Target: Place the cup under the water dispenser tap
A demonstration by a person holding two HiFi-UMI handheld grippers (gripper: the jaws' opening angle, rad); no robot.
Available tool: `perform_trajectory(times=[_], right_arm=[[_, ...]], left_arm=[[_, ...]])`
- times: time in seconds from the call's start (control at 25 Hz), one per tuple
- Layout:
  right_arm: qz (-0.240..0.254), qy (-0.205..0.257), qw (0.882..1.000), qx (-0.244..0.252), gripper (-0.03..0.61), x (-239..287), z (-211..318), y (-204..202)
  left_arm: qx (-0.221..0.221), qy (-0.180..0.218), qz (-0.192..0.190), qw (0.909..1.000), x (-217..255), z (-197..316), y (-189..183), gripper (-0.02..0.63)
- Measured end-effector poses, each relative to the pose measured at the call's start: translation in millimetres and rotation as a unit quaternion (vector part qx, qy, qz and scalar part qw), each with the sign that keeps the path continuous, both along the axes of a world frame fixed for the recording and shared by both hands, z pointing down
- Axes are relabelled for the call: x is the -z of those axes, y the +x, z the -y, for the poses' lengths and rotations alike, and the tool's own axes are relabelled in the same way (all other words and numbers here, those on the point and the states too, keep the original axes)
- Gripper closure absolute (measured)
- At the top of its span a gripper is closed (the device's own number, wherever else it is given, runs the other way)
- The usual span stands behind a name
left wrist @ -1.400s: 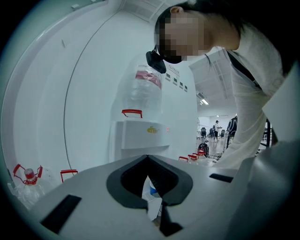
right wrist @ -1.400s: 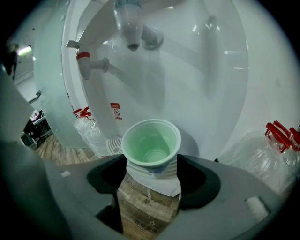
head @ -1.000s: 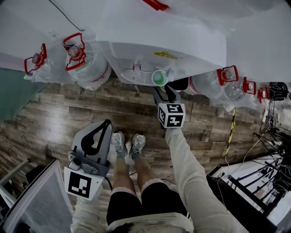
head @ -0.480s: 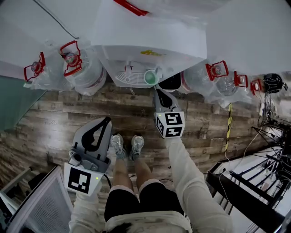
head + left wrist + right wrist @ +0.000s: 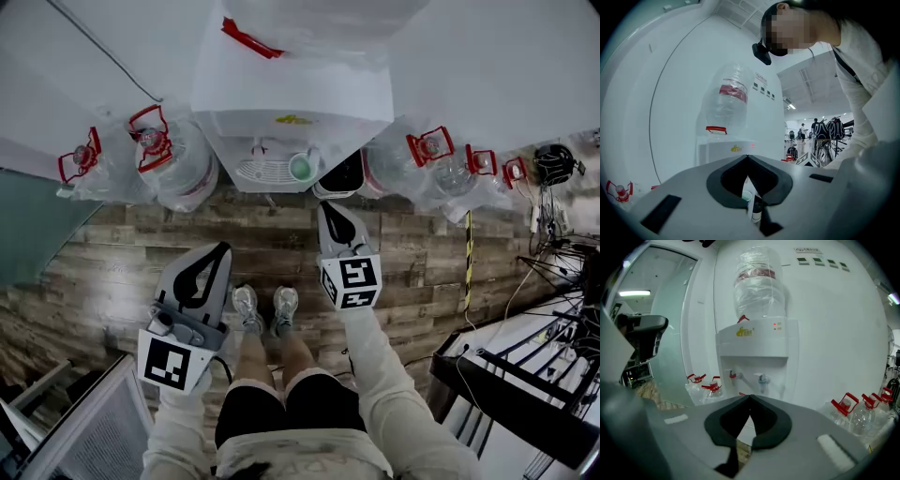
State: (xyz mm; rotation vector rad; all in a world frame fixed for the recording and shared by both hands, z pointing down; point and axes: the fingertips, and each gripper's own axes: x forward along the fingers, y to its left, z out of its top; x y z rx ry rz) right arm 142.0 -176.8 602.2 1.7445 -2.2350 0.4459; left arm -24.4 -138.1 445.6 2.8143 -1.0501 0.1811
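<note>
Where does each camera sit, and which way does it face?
Head view: on the person's head, steeply down onto water dispenser and cup; shows left gripper, right gripper, legs.
Left gripper view: on the left gripper, facing the dispenser; shows shut fingers, person's torso.
Right gripper view: on the right gripper, facing the taps; shows shut fingers.
Shared: all see the dispenser.

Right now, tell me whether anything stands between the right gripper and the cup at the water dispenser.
Nothing visible does. The right gripper, shut and empty, hangs in front of the green cup, which stands on the dispenser's drip tray; only wood floor shows between them.
</note>
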Motion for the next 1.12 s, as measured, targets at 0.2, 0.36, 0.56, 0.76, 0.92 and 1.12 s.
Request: perform_trajectory(times=[0.2,0.36,0.56,0.76,0.92,1.12], right_arm=[[-0.011,0.018,1.000,0.005,0.569,37,-21,-3],[-0.009,0.030,1.000,-0.001,0.569,70,-37,-2],[-0.002,0.037,0.999,-0.011,0.569,108,-56,-1],[-0.004,0.050,0.999,-0.009,0.569,145,-71,-5],[-0.013,0.059,0.998,-0.005,0.569,172,-81,-7],[-0.022,0.073,0.997,-0.003,0.569,205,-93,-6]], left_arm=[[-0.003,0.004,-0.003,1.0000,18,-8,2,0.609],[-0.005,0.008,-0.009,0.9999,37,-15,4,0.609],[-0.004,0.017,-0.017,0.9997,62,-21,3,0.609],[0.000,0.021,-0.014,0.9997,84,-27,-3,0.609],[0.002,0.026,-0.014,0.9996,100,-32,-5,0.609],[-0.001,0.037,-0.015,0.9992,122,-41,-4,0.609]])
